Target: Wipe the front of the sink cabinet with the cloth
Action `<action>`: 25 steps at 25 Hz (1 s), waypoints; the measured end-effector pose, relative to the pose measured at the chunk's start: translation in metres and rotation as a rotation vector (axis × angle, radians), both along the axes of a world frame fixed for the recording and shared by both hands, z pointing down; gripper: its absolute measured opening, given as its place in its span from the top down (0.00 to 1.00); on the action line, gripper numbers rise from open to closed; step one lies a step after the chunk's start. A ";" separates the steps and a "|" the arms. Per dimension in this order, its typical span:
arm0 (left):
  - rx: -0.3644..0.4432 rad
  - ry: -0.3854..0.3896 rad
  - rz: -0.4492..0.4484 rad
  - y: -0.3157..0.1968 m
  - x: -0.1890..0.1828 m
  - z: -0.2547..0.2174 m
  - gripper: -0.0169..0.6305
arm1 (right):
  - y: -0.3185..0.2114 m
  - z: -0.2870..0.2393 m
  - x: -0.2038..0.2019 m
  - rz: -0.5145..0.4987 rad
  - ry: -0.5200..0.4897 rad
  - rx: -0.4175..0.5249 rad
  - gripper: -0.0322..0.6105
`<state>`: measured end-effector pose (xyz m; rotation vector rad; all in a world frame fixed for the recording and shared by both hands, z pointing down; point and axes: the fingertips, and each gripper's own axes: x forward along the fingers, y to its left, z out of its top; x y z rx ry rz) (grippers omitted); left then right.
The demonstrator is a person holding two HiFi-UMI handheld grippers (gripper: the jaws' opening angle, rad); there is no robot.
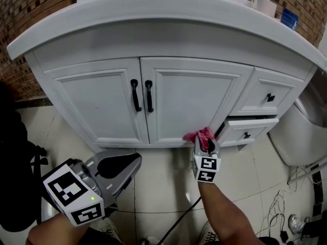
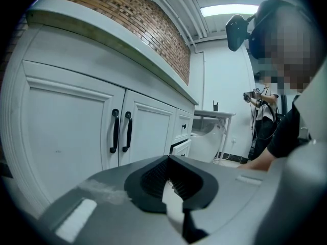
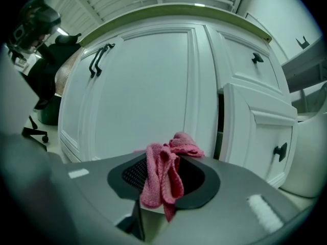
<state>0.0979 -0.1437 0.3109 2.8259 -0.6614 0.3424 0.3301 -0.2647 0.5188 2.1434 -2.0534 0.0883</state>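
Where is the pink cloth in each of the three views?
Head view: pink cloth low, right of centre, at the foot of the cabinet door.
Left gripper view: not in it.
Right gripper view: bottom centre, in the right claw.
Shared landmark: the black door handles.

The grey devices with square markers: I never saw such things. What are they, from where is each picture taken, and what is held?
A person holds one hand-held gripper in each hand; there is no robot. Each carries a camera, giving the two gripper views. The head view, from a camera on the person's head, looks down at the white sink cabinet. The right hand-held gripper is shut on a pink cloth near the bottom of the right door. The left hand-held gripper is shut and empty. One drawer stands slightly open.
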 end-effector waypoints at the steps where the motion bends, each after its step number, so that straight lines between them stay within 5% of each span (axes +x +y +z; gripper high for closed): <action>1: 0.000 0.000 -0.001 0.000 -0.001 0.000 0.96 | 0.000 0.005 0.000 0.001 -0.003 -0.013 0.75; 25: -0.006 0.007 -0.024 0.006 -0.022 -0.006 0.96 | -0.005 0.053 0.004 0.027 -0.083 -0.158 0.77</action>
